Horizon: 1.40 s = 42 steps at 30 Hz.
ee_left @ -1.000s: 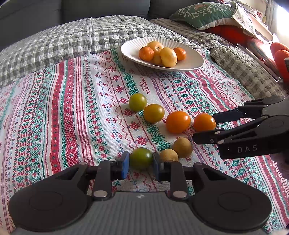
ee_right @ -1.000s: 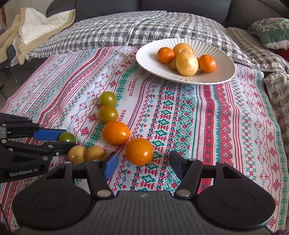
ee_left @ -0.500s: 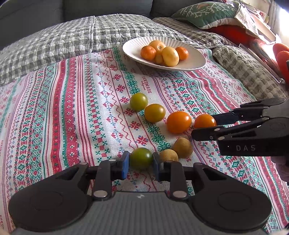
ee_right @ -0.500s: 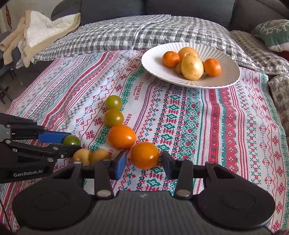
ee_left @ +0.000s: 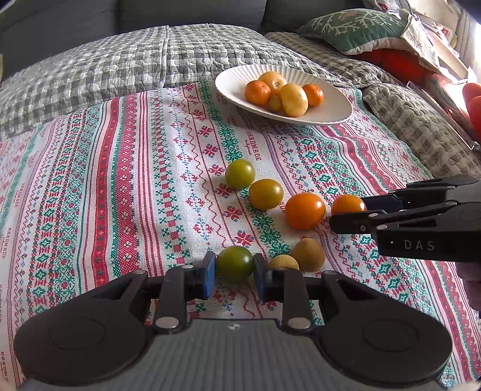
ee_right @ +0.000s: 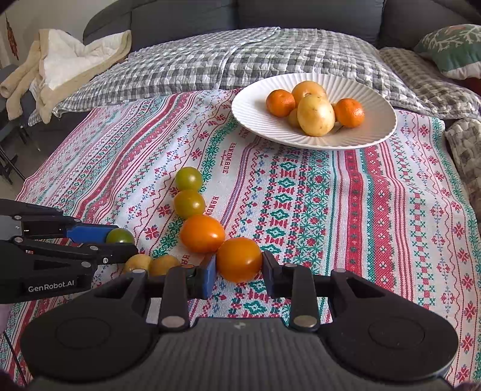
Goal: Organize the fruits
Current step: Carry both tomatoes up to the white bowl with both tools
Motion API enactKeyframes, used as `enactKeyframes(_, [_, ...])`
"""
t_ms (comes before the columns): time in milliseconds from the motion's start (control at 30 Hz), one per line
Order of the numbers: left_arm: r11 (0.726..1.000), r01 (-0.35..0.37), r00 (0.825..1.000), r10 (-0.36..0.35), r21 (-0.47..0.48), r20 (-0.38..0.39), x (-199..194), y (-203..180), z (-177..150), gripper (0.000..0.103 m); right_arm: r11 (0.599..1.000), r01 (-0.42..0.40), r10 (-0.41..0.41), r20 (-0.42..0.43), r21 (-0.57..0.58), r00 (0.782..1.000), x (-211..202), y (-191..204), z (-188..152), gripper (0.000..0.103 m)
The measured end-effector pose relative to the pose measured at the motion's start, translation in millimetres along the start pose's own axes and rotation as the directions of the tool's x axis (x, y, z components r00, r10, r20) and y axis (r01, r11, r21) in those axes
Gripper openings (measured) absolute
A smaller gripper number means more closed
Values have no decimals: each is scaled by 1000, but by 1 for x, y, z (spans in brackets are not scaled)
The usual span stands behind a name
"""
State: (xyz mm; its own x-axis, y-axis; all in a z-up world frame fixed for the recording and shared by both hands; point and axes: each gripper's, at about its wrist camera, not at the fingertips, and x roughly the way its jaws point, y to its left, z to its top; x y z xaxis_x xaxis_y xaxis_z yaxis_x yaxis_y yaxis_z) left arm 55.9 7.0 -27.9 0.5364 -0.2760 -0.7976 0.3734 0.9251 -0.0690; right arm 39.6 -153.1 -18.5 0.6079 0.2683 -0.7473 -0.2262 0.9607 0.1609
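left gripper [ee_left: 234, 278]: fingers narrowed (both low) | right gripper [ee_right: 239, 275]: fingers narrowed, level

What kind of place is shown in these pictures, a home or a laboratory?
Most likely a home living room: a grey sofa at the back, a checked quilt and a cushion on it, and a patterned cloth carrying a white plate of fruit.

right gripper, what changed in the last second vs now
The right gripper moved forward and narrowed its wide-open jaws until they closed around the orange tomato. The left gripper kept its grip on the dark green tomato. The other loose fruit and the white plate stayed put.
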Motion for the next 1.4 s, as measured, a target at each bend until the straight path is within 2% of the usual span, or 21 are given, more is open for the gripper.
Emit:
enactKeyframes(300, [999, 2, 999, 0, -41, 45, -11, 0, 7, 15, 997, -8, 4, 45, 78, 999, -10, -9, 4, 29])
enactKeyframes(600, [999, 1, 996, 2, -32, 91, -19, -17, 25, 15, 992, -4, -10, 113, 124, 994, -27, -17, 14, 29])
enactKeyframes(933, [999, -10, 988, 15, -39, 154, -26, -24, 47, 15, 988, 52, -77, 169, 147, 983, -47, -35, 24, 29])
enactKeyframes(1200, [1000, 18, 986, -21, 16, 163, -13, -37, 72, 15, 978, 32, -76, 206, 205, 976, -51, -56, 39, 29])
enactKeyframes(1400, [998, 61, 983, -61, 1, 171, 3, -36, 92, 15, 967, -7, -60, 254, 253, 965, -48, -75, 54, 29])
